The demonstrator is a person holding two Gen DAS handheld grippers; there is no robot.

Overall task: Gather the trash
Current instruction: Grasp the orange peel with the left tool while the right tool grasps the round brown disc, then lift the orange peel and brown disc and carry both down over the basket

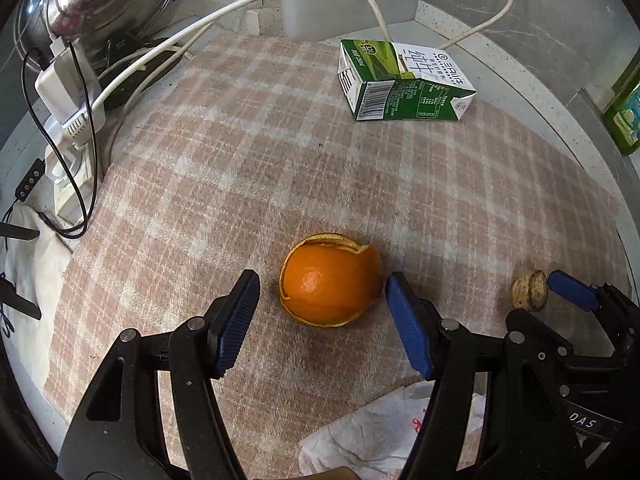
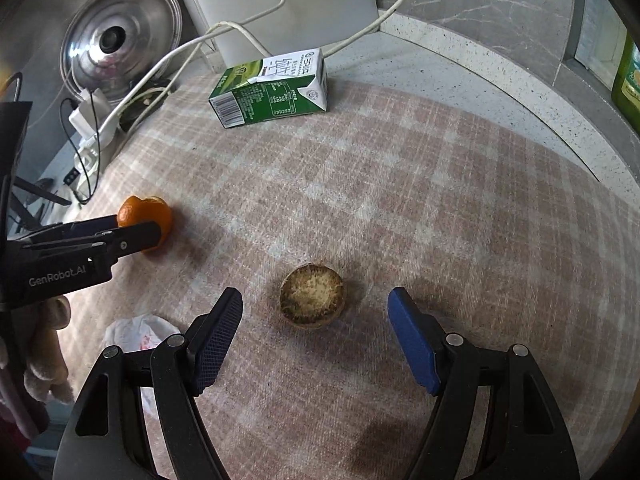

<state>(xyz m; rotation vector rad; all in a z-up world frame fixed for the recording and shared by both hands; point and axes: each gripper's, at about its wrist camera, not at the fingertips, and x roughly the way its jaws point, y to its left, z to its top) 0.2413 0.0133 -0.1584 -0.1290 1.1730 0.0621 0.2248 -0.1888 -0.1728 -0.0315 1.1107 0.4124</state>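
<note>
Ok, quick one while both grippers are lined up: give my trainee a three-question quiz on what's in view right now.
1. True or false: the left hand-held gripper is already shut on the orange peel.
2. Which item sits between the fingers of the right hand-held gripper? A) milk carton B) walnut shell C) plastic bag
3. Fill in: the milk carton lies on its ____ at the far end of the checked cloth.

Key: 1 false, its jaws are open on either side of the peel. 2 B, the walnut shell. 3 side.
</note>
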